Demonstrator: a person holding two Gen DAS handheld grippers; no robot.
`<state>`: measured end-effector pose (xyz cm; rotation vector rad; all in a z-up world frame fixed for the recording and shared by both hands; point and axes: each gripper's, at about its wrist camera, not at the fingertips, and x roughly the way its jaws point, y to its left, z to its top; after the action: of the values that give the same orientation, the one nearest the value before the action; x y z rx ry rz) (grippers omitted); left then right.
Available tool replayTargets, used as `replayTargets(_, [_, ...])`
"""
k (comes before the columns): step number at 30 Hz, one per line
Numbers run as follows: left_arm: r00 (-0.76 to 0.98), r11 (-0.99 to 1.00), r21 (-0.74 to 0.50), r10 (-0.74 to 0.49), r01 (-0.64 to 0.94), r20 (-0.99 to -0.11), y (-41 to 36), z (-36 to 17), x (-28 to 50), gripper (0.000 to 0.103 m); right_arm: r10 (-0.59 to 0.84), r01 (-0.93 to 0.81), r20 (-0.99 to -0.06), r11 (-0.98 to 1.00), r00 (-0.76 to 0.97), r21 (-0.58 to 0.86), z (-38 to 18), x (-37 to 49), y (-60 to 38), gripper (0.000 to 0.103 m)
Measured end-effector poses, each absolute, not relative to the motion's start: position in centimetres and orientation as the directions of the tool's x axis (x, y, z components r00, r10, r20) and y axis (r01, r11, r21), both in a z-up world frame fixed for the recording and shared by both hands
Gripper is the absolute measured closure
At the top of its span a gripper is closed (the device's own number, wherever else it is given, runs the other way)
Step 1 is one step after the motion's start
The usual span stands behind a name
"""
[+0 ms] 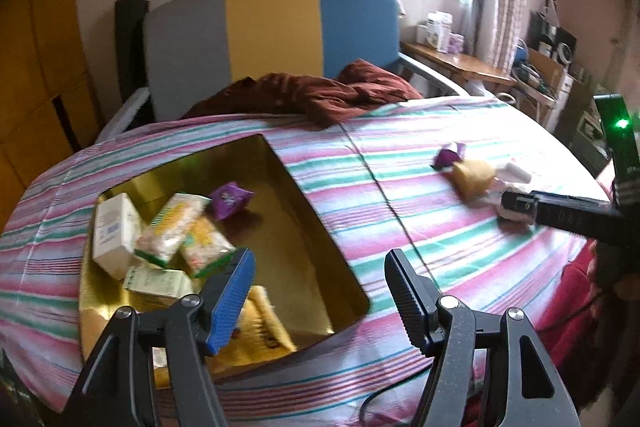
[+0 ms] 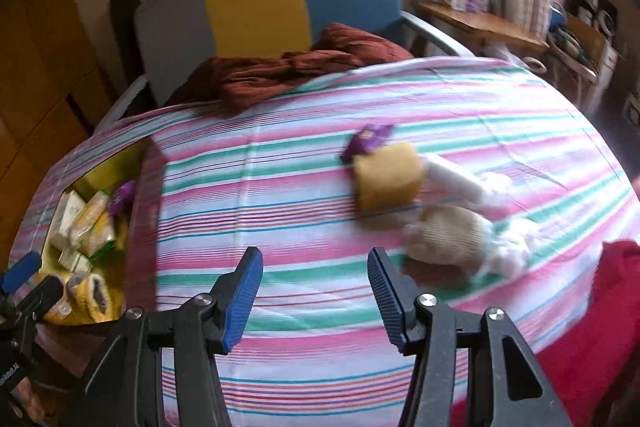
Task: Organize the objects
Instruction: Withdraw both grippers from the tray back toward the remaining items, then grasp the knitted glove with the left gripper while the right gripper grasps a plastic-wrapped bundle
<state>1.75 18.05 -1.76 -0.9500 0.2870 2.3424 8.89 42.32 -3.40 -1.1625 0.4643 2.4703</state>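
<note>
A gold box (image 1: 312, 211) lies open on the striped bed and holds several packets, a white carton (image 1: 114, 227) and a purple packet (image 1: 230, 199); it also shows in the right wrist view (image 2: 94, 171). My left gripper (image 1: 320, 291) is open and empty above the box's near right corner. Loose items lie to the right: a purple packet (image 2: 368, 139), a yellow packet (image 2: 388, 181), a white tube (image 2: 452, 179) and a beige wrapped snack (image 2: 448, 235). My right gripper (image 2: 316, 295) is open and empty, just short of the beige snack; it also shows in the left wrist view (image 1: 520, 205).
A striped sheet (image 2: 300, 187) covers the bed. A dark red blanket (image 1: 312, 91) lies bunched at the headboard (image 1: 272, 27). A red cloth (image 2: 600, 327) lies at the near right. A wooden side table (image 1: 456, 63) with boxes stands at the back right.
</note>
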Motion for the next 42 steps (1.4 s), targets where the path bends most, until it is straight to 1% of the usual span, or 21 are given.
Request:
replayTargets(3, [-0.558,-0.787,-0.018,0.453,-0.617,-0.696,19.0,-1.9,1.9,0.035,0.217,-0.523,-0.792,-0.839,-0.57,0.147,-3.3,10.4,45.0,0.048])
replayTargets(4, [-0.551,-0.781,-0.021,0.459,-0.625,-0.697,19.5,-1.9,1.9,0.035,0.225,-0.546,-0.794,-0.823,-0.565,0.156,-3.3,11.1,45.9,0.044])
replayTargets(6, [-0.542,-0.776,-0.027,0.465,-0.63,-0.701,20.0,-1.9,1.7,0.035,0.217,-0.597,-0.791,-0.771,-0.571,0.22,-3.1,12.6,48.3,0.041])
replayTargets(9, [-0.526,-0.763,-0.034,0.476,-0.646,-0.705,21.2,-1.9,1.6,0.035,0.288,-0.668,-0.786,-0.717,-0.547,0.202,-2.5,14.3,50.5,0.041])
replayTargets(14, [-0.471,-0.715,-0.055,0.515,-0.697,-0.716,24.1,-2.2,1.6,0.035,0.315,-0.723,-0.779,-0.647,-0.542,0.241,-2.1,16.5,53.6,0.041])
replayTargets(17, [-0.415,-0.672,-0.074,0.537,-0.737,-0.734,26.5,-2.7,1.7,0.037,0.318,-0.741,-0.779,-0.62,-0.54,0.26,-2.3,17.1,54.5,0.041])
replayTargets(23, [-0.33,-0.569,-0.062,0.559,-0.82,-0.761,31.7,-3.9,2.7,0.035,0.329,-0.758,-0.778,-0.593,-0.535,0.271,-2.4,18.3,56.0,0.04])
replayTargets(26, [-0.259,-0.516,-0.103,0.58,-0.85,-0.772,34.4,-4.5,2.8,0.035,0.324,-0.764,-0.783,-0.582,-0.531,0.278,-2.9,18.6,56.6,0.04])
replayTargets(28, [-0.218,-0.49,-0.126,0.585,-0.863,-0.782,36.3,-5.0,2.9,0.034,0.321,-0.766,-0.784,-0.577,-0.531,0.283,-3.2,18.8,57.0,0.04])
replayTargets(30, [-0.193,-0.465,-0.136,0.593,-0.875,-0.782,38.2,-5.4,3.0,0.031,0.32,-0.767,-0.782,-0.573,-0.534,0.289,-3.3,18.9,57.3,0.04])
replayTargets(37, [-0.128,-0.414,-0.16,0.587,-0.896,-0.8,43.4,-7.1,3.1,0.031,0.317,-0.765,-0.774,-0.563,-0.548,0.312,-3.5,18.6,58.5,0.039])
replayTargets(42, [-0.089,-0.411,-0.207,0.595,-0.888,-0.799,46.1,-7.6,3.0,0.026,0.31,-0.756,-0.767,-0.569,-0.561,0.323,-3.6,18.3,58.8,0.039])
